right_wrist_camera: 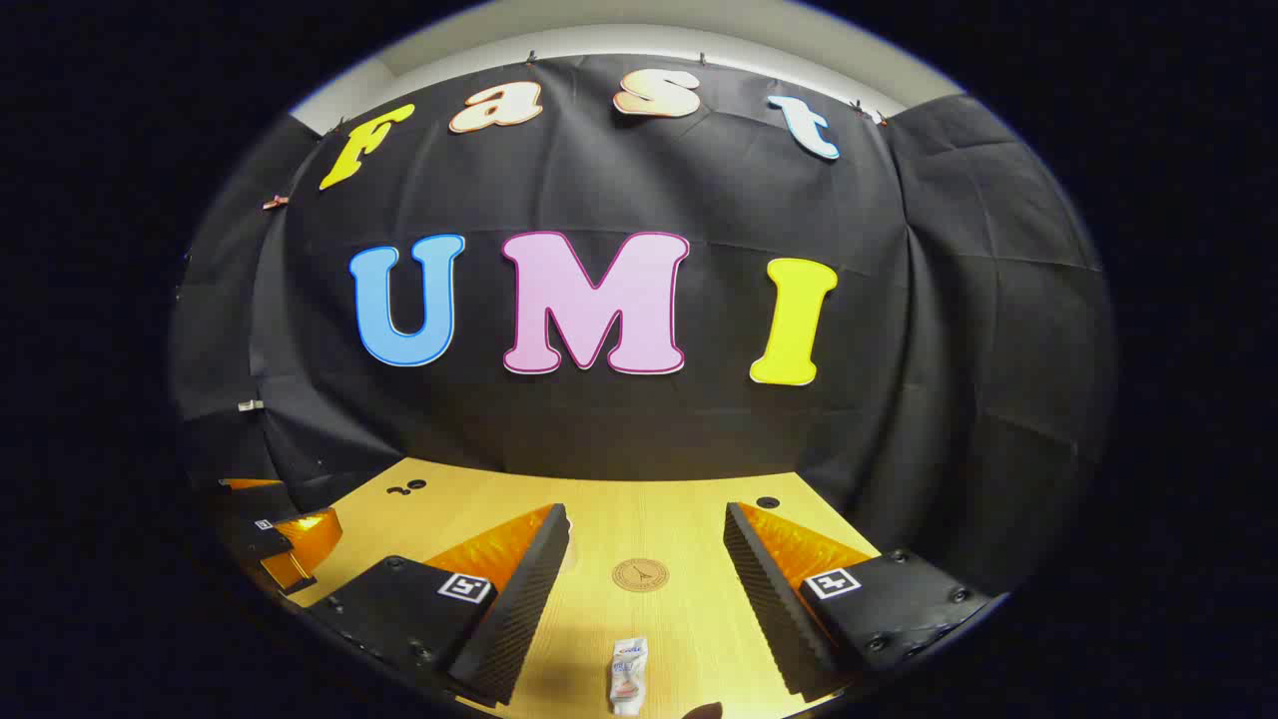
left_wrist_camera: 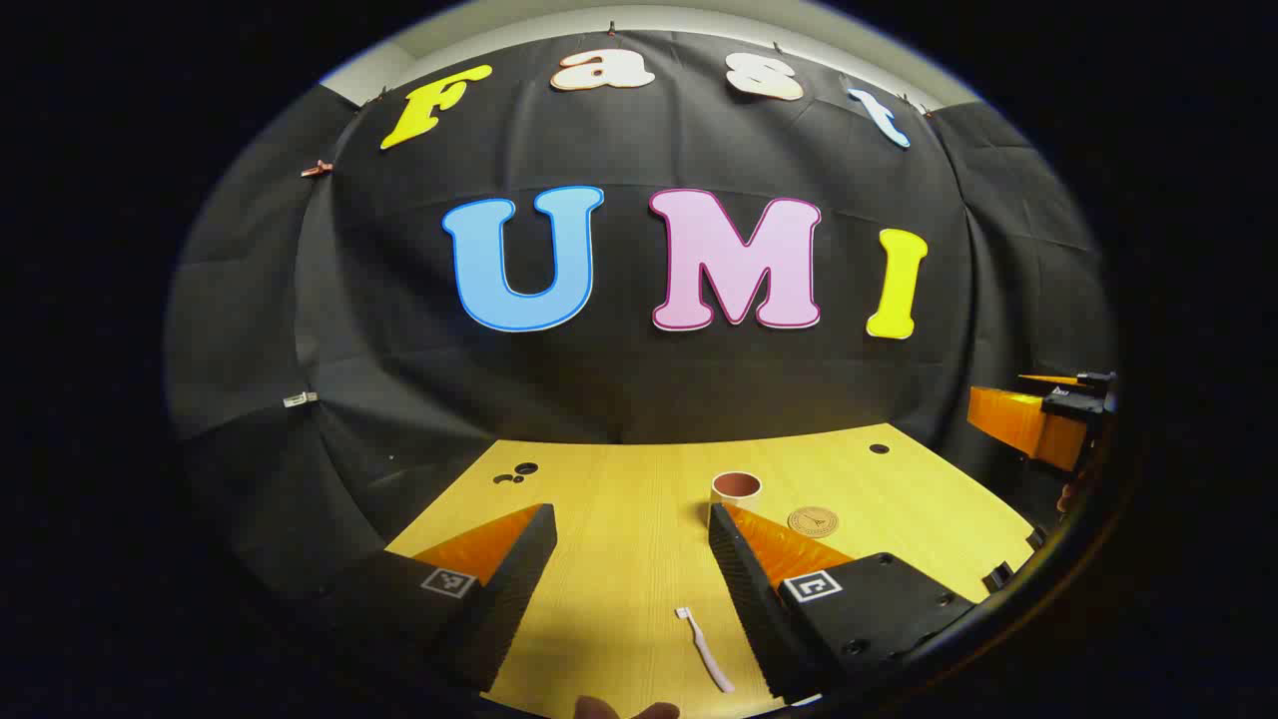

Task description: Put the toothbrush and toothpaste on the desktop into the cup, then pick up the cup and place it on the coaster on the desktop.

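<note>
Desktop (left_wrist_camera: 639, 539): toothbrush (left_wrist_camera: 705, 651) lies at 6 o'clock, toothpaste (right_wrist_camera: 628, 676) likewise; cup (left_wrist_camera: 735, 489) stands off coaster (right_wrist_camera: 640, 574). Left gripper (left_wrist_camera: 631, 589) and right gripper (right_wrist_camera: 647, 599) both released. Nothing done yet.

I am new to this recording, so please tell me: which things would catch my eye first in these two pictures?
In the left gripper view, a toothbrush lies on the yellow desk between the open left tool fingers, with a cup and a round coaster farther back. In the right gripper view, a toothpaste lies near the front edge between the open right tool fingers, with the coaster beyond it.
</note>
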`<state>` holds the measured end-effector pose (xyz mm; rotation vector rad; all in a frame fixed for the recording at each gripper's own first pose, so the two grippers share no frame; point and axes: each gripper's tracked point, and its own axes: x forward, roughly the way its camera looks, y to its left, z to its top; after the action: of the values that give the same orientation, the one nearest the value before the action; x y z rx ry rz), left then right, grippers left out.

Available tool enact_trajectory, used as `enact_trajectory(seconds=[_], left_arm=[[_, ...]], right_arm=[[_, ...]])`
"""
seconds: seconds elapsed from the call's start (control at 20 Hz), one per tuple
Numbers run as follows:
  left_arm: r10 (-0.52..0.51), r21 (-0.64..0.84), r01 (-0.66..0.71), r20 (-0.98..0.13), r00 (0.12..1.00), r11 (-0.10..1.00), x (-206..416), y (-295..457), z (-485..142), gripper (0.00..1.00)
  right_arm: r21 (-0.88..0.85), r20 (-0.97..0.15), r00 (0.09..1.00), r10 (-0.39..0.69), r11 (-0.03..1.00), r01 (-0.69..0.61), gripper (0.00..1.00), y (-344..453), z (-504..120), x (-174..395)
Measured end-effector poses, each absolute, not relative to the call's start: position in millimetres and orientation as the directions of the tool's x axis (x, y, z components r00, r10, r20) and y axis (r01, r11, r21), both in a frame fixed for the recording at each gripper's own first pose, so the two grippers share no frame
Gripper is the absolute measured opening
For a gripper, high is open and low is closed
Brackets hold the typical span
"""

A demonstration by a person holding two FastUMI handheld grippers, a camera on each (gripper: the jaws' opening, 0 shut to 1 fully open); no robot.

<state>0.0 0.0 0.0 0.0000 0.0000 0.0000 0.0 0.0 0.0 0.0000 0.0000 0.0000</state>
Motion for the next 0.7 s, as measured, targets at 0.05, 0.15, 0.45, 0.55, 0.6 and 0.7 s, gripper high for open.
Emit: enact_trajectory(seconds=[0.05, 0.15, 0.45, 0.55, 0.6, 0.7], left_arm=[[-0.001, 0.0, 0.001, 0.001, 1.0, 1.0, -0.5, -1.1, 0.5, 0.96], [-0.002, 0.003, 0.002, 0.0, 1.0, 1.0, -0.3, -2.9, 0.0, 0.96], [-0.001, 0.007, 0.001, -0.006, 1.0, 1.0, -0.8, -5.6, -3.7, 0.96], [-0.002, 0.004, 0.002, -0.009, 1.0, 1.0, -1.0, -6.5, -5.3, 0.96], [-0.002, 0.003, 0.002, -0.011, 1.0, 1.0, -0.5, -6.2, -6.6, 0.96], [0.0, 0.007, 0.0, -0.016, 1.0, 1.0, 0.3, -5.3, -8.5, 0.96]], right_arm=[[-0.005, 0.002, 1.0, 0.001, 1.0, -0.001, 0.97, -0.4, 0.2, 0.3], [-0.012, 0.004, 1.0, 0.002, 1.0, -0.002, 0.97, -1.2, -0.2, 0.2], [-0.02, 0.011, 1.0, 0.008, 1.0, -0.008, 0.95, -2.2, 0.3, -1.4], [-0.027, 0.01, 1.0, 0.004, 1.0, -0.004, 0.95, -3.3, -0.3, 0.0], [-0.031, 0.008, 1.0, 0.004, 1.0, -0.004, 0.95, -3.8, -0.9, -0.1], [-0.029, 0.001, 1.0, 0.003, 1.0, -0.003, 0.95, -3.4, -4.1, -0.6]])
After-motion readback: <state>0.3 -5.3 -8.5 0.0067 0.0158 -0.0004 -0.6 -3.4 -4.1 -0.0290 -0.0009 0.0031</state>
